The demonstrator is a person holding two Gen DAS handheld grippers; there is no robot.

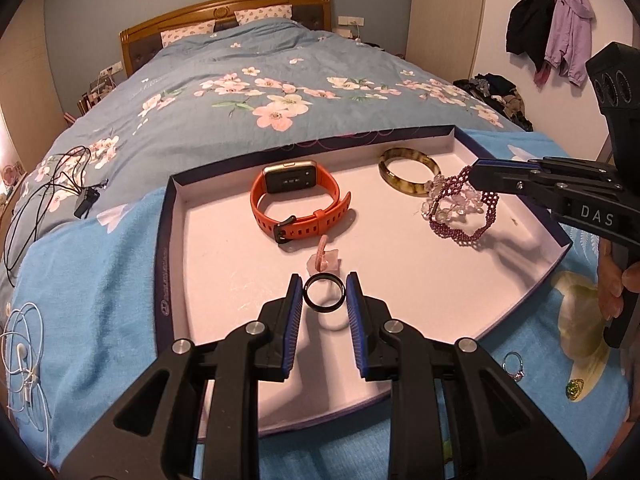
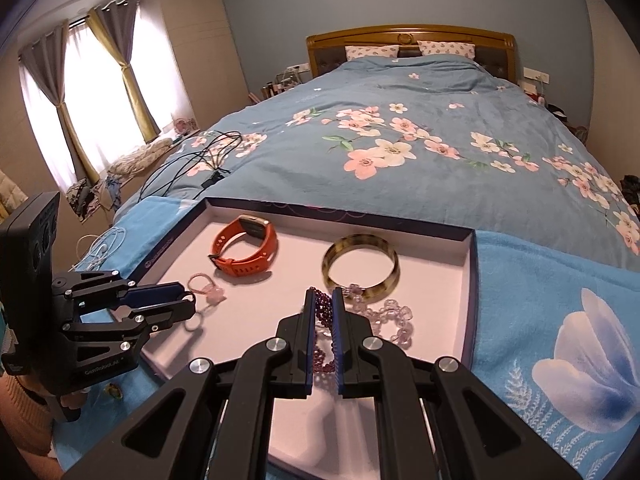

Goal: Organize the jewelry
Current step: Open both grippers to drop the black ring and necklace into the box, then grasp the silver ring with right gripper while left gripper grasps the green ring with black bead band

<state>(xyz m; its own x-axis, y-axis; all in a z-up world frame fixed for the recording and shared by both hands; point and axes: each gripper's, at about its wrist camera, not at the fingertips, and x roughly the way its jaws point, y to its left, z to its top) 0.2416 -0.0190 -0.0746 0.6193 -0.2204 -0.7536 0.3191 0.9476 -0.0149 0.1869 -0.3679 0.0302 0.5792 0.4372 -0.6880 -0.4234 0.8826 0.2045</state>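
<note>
Left gripper [image 1: 324,294] jaws clenched on glossy black ring [image 1: 323,297] above tray [image 1: 168,240]; right gripper [image 2: 323,308] jaws grasping purple beaded bracelet [image 2: 322,312] in tray.

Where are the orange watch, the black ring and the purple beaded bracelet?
orange watch [image 1: 297,200]: left wrist view, on its strap.
black ring [image 1: 324,293]: left wrist view, on its rim.
purple beaded bracelet [image 1: 464,236]: left wrist view, on its beads.

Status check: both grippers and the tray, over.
Left gripper shut on black ring, over tray. Right gripper shut on purple beaded bracelet, by amber bangle. Nothing blocking.
</note>
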